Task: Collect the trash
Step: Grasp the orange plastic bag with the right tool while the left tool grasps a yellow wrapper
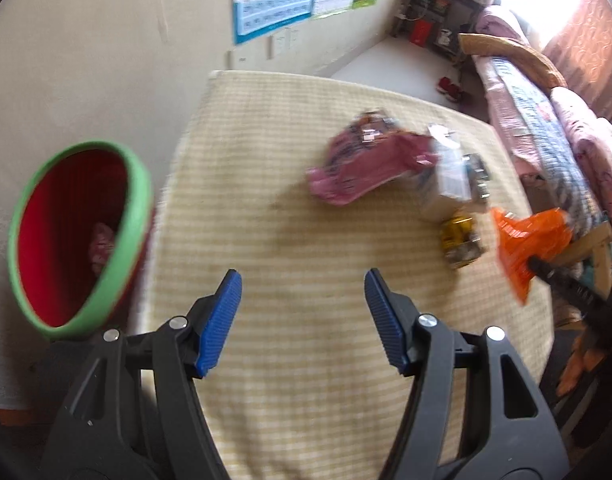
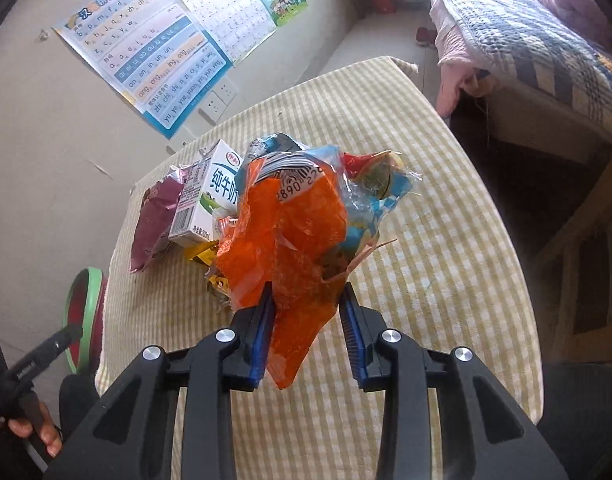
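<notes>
R gripper is clamped narrow on the orange wrapper, held up off the checked table w/ a crinkly blue-clear bag bunched at its 1 o'clock; unclear if that bag is pinched too. L gripper gapes wide, empty, over bare cloth. To do it well I'd keep the squeeze firm, carry toward the green-rimmed red bin off the table edge at 9 o'clock in L view, let go only once over the mouth; milk carton, maroon packet & yellow wrapper still wait at 11–12.

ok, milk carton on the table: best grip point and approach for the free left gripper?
Grip the milk carton across its two narrow side faces, mid-body, coming from above. It lies tilted on its back among wrappers, the maroon wrapper against one side, so the open left gripper probably needs to nudge in beside that.
</notes>
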